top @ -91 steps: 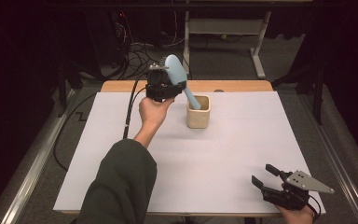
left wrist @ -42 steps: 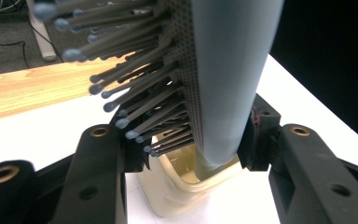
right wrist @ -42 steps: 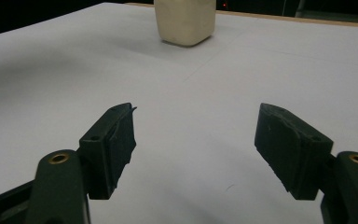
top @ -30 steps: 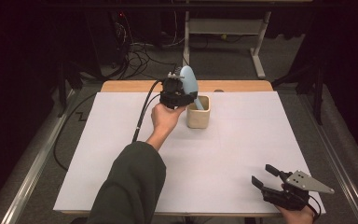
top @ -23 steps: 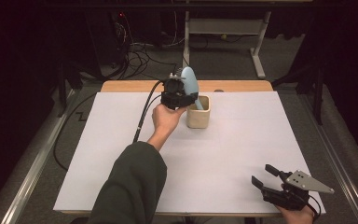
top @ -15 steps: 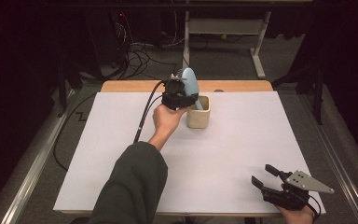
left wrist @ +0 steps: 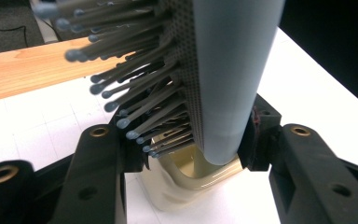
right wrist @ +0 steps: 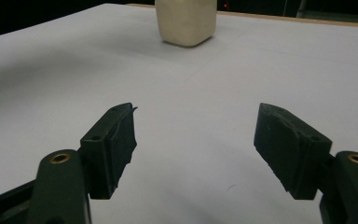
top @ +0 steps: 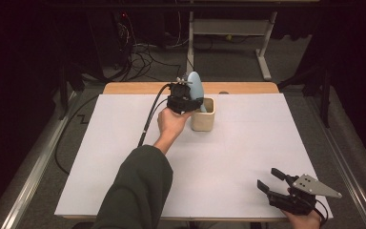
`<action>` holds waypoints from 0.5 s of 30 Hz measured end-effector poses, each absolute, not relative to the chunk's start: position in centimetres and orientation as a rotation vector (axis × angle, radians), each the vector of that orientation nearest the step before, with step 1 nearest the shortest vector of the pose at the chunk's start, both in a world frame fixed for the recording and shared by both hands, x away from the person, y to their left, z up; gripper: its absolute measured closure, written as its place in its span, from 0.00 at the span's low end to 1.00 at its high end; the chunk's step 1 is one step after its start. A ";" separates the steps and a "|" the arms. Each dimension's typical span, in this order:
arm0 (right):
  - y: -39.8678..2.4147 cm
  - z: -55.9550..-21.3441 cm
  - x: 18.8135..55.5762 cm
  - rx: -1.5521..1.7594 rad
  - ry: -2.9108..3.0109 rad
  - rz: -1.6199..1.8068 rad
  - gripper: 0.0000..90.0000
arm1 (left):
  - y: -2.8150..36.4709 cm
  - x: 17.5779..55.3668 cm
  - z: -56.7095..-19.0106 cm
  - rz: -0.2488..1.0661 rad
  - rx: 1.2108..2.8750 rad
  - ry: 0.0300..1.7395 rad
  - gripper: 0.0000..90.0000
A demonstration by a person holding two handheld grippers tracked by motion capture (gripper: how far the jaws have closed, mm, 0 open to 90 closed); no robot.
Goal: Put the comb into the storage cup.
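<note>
Looking along the left gripper [left wrist: 191, 154], we see grey bristles with round tips on the blue hairbrush [left wrist: 223, 70] it pinches tight; the high view shows just the brush's smooth blue back [top: 195, 86]. Its lower end dips into the cream cup [top: 203, 114] near the top middle. Our right gripper [top: 269, 180] rests at the lower right, jaws spread wide. White paper [top: 124, 157] covers the wooden table [top: 138, 88]; the room behind is dark, with cables [top: 143, 52] on the floor.
</note>
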State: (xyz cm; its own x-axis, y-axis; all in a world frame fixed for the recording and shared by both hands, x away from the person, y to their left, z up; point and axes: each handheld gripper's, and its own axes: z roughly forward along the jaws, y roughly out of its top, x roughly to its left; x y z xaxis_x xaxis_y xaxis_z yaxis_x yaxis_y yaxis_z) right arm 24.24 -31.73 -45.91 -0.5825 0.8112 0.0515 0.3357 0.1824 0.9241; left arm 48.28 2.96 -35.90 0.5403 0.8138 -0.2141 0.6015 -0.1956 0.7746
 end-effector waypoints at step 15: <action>-31.7 -45.9 24.3 1.075 2.011 1.388 0.33 | 2.6 48.5 -36.6 0.309 1.922 1.163 0.59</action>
